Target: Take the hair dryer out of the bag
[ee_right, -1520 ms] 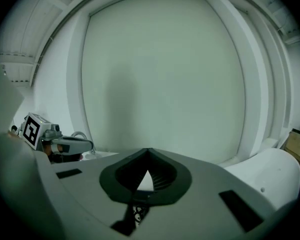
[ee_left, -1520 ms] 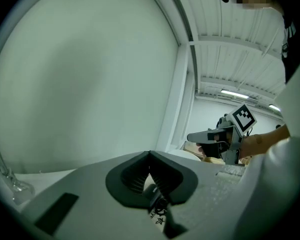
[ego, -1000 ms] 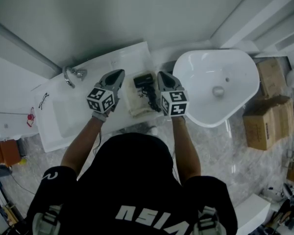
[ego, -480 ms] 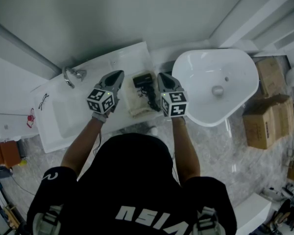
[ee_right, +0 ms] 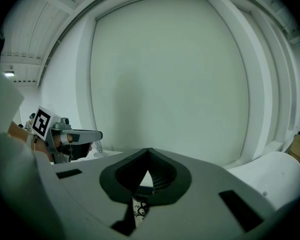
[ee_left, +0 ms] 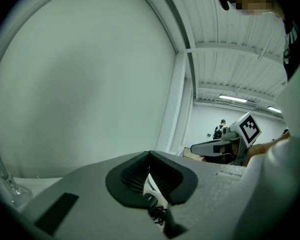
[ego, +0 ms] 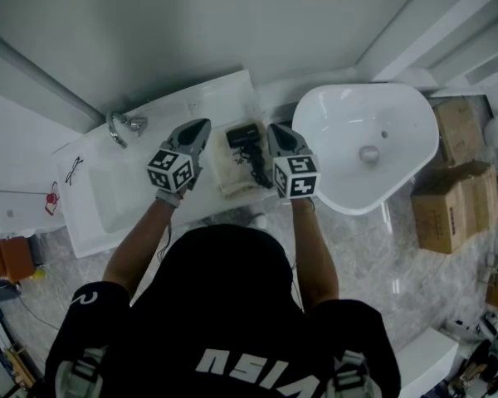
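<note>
Still no change: L gripper [ego: 202,123] & R gripper [ego: 275,127] jaws shut, empty, flanking hair dryer [ego: 245,135] & bag [ego: 232,177].

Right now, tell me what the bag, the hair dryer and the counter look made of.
The bag: cream, matte, rumpled, probably cloth. The hair dryer: black, dull sheen, likely plastic. The counter: smooth, even white, ceramic or similar; cannot tell which.

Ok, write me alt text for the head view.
Seen from above, a person in a black top holds the left tool and right tool, both shut, either side of a black hair dryer that lies on a pale bag on a white counter. A white basin sits to the right.
</note>
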{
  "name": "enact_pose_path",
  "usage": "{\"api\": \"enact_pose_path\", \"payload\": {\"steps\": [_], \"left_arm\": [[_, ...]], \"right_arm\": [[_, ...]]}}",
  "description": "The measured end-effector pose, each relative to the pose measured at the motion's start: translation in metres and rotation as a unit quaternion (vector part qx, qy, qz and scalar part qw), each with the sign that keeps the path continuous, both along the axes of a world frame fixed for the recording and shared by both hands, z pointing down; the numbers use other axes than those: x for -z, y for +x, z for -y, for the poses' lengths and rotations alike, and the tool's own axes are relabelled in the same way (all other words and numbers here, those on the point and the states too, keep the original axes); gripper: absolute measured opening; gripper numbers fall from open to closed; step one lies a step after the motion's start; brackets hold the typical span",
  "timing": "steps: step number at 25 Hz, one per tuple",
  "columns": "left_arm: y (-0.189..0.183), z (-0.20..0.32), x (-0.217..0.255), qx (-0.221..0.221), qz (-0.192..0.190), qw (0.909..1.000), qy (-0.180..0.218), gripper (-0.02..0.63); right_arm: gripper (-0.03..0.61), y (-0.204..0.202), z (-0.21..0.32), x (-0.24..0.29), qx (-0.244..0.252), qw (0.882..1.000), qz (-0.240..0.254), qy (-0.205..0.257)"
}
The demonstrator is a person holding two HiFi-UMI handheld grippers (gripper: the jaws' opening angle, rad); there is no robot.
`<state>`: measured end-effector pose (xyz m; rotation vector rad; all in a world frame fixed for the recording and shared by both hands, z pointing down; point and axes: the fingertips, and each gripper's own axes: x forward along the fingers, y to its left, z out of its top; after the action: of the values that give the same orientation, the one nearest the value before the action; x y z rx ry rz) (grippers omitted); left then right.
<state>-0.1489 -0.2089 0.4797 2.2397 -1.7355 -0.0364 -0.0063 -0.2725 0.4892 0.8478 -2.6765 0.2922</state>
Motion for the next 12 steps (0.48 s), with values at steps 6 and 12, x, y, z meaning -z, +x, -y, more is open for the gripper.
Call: {"api": "enact_pose_path", "payload": {"steps": [6,12], "left_arm": [[-0.0017,0.0009,-0.0015,0.001,-0.001,1.0000,0.000,-0.002],[-0.0021,-0.0002,-0.0012,0.001,-0.001,1.0000,0.002,-0.002]], "right_arm": [[-0.005,-0.0009,-0.0002,-0.0027,0.003,1.000,-0.003,0.000],[-0.005,-0.0007,-0.0027,-0.0034,0.003,1.000,-0.004,-0.002]]}}
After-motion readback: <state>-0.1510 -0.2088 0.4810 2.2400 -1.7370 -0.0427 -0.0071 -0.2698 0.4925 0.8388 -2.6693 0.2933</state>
